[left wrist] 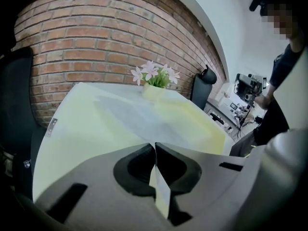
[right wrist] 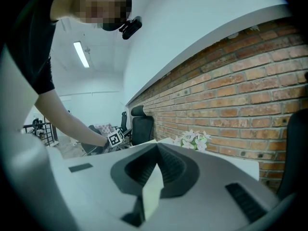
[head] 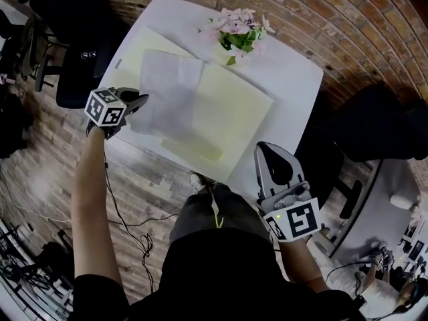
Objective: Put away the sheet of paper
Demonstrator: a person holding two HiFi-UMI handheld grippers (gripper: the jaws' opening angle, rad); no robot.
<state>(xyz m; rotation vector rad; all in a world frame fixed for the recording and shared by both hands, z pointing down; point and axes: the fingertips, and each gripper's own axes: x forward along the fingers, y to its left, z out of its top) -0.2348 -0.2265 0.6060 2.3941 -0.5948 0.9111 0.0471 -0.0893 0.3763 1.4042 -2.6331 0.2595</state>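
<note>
- Jaws of the left gripper (head: 139, 100) (left wrist: 155, 144) are pressed together, and they pinch the near edge of the sheet of paper (head: 167, 92) (left wrist: 139, 117).
- From those tips the sheet of paper spreads out ahead of the left gripper. It lies on a big yellow folder (head: 231, 112) (left wrist: 72, 124).
- The yellow folder lies open on the white desk (head: 287, 72). It reaches out past the sheet on both sides of the left gripper.
- Pink flowers (head: 237, 29) (left wrist: 154, 76) (right wrist: 194, 139) stand far ahead of the left gripper, past the sheet and near the brick wall (head: 321, 12).
- The right gripper (head: 269, 147) (right wrist: 156, 145) is pulled back by the person's body, at the near edge of the desk. It is well apart from the sheet.
- Its jaws are closed too, with nothing held between them.
- The right gripper points up, toward the brick wall and the flowers.
</note>
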